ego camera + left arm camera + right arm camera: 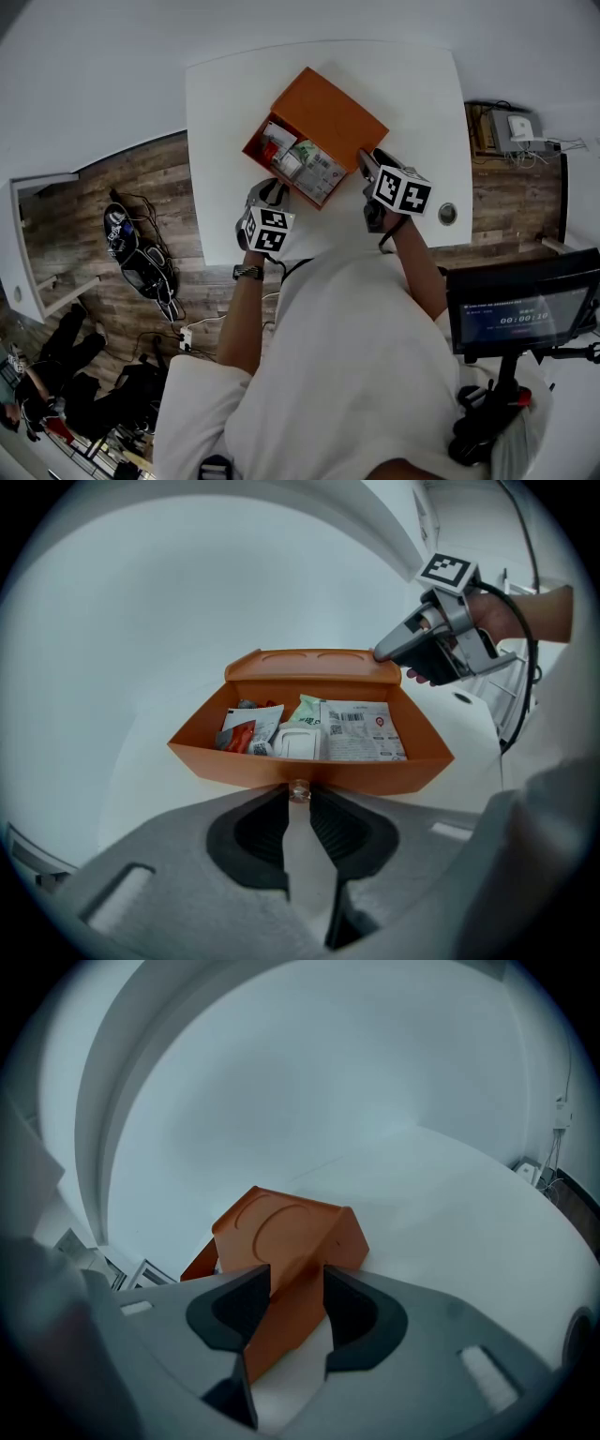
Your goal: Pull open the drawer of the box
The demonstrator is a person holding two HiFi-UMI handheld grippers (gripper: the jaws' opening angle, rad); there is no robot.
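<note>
An orange box [328,117] sits on the white table [412,103]. Its drawer [295,164] is pulled out toward me and holds packets, a white case [295,741] and a printed sachet [361,731]. My left gripper [298,795] is shut on the small clear knob [298,788] on the drawer front [309,769]. In the head view the left gripper [274,193] is at the drawer's near end. My right gripper [295,1283] is shut on the box [291,1227] at its right corner, also seen in the head view [367,169] and the left gripper view [394,653].
A round cable hole [448,214] lies in the table near its right front corner. A monitor [520,309] stands at my right. Power boxes and cables [511,127] sit beyond the table's right edge. Bags and gear [141,262] lie on the wooden floor at left.
</note>
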